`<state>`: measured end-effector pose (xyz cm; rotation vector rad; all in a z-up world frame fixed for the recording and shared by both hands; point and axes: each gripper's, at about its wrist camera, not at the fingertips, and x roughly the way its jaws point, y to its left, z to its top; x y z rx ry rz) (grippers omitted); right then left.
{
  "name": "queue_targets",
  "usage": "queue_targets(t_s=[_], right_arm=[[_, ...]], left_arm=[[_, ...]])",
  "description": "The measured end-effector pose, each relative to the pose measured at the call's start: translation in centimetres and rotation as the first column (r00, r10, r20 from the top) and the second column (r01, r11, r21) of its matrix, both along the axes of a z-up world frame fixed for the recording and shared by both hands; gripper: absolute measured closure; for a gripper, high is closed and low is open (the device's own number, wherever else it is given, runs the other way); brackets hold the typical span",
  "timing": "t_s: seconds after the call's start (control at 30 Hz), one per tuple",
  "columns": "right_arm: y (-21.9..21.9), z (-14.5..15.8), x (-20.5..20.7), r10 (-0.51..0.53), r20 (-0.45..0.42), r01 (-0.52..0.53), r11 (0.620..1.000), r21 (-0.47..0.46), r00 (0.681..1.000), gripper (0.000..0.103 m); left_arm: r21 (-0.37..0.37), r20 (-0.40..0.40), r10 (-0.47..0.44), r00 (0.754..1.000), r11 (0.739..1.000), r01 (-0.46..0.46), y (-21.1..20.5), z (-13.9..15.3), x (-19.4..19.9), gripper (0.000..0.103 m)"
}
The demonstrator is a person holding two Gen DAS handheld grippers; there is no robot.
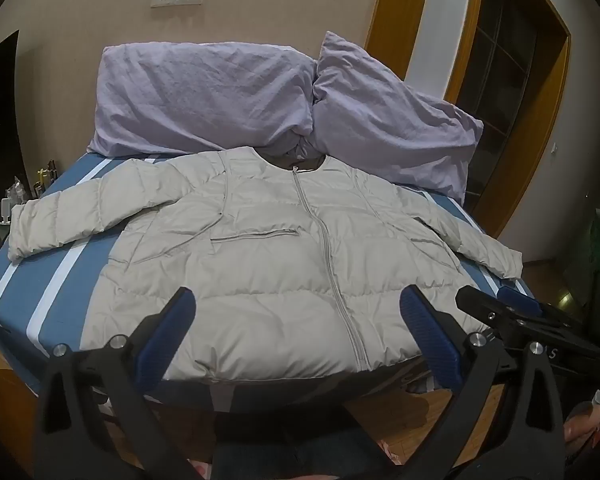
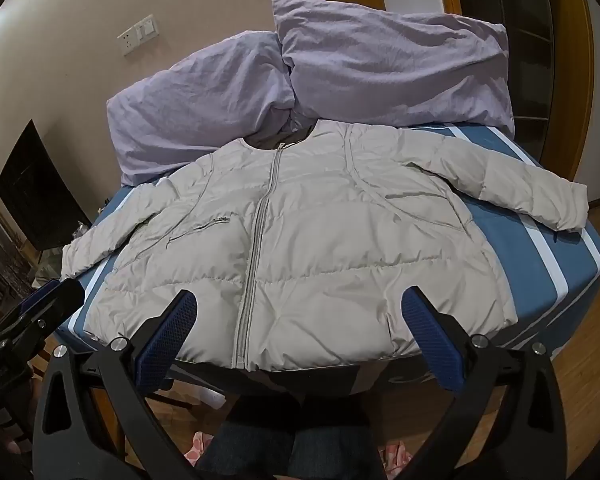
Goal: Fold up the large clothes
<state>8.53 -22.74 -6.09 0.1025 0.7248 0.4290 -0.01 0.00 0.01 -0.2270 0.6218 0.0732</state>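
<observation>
A light grey puffer jacket (image 1: 268,248) lies flat and zipped on the bed, sleeves spread to both sides, hem toward me; it also shows in the right wrist view (image 2: 308,248). My left gripper (image 1: 296,304) is open and empty, hovering just above the hem. My right gripper (image 2: 298,304) is open and empty over the hem too; it also shows at the right edge of the left wrist view (image 1: 512,304). The left gripper shows at the left edge of the right wrist view (image 2: 44,300).
The bed has a blue sheet with white stripes (image 1: 52,272). Two lilac pillows (image 1: 204,96) (image 2: 396,64) lie at the head against the wall. A wooden door frame (image 1: 540,128) stands at the right. Wooden floor (image 2: 588,360) surrounds the bed.
</observation>
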Motion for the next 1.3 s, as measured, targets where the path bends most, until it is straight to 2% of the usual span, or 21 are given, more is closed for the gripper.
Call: queue_targets(t_s=[1.3], right_arm=[[0.05, -0.13, -0.01, -0.001, -0.001, 0.001, 1.000, -0.001, 1.000, 0.001]], left_arm=[[-0.006, 0.000, 0.000, 1.000, 1.000, 0.000, 0.01, 0.00, -0.01, 0.002]])
